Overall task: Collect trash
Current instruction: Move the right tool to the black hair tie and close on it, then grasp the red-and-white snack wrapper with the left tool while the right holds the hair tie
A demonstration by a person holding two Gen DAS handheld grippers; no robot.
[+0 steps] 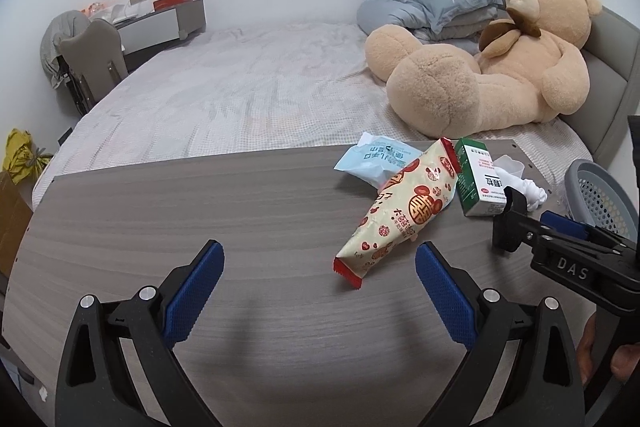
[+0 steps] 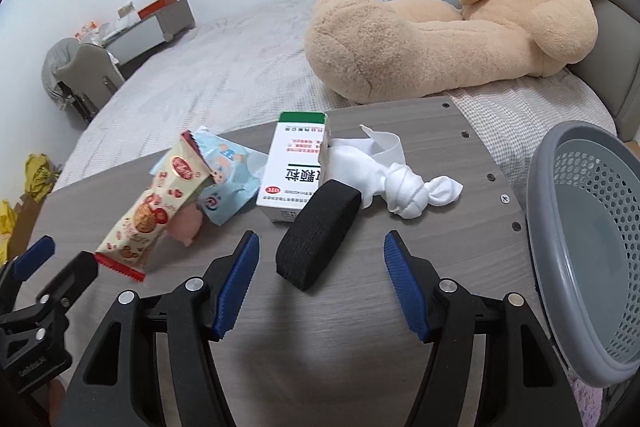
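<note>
Both hand-held grippers released, nothing gripped: left hand-held gripper (image 1: pixel 320 275) lower centre w/ cream-red snack wrapper (image 1: pixel 400 215) just above; right hand-held gripper (image 2: pixel 320 275) straddles black fabric band (image 2: pixel 318 239) on grey wood-grain bench (image 2: pixel 360 367). Grey perforated plastic basket (image 2: pixel 560 227) at right edge.

Grey perforated basket (image 2: pixel 592 227), green-white box (image 2: pixel 292 171)

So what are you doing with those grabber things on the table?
A person holds a grabber in each hand to clear trash off the table. Both the left gripper and the right gripper are open and hold nothing yet. A snack wrapper, a medicine box and a black band lie ahead, with a grey basket at the right.
</note>
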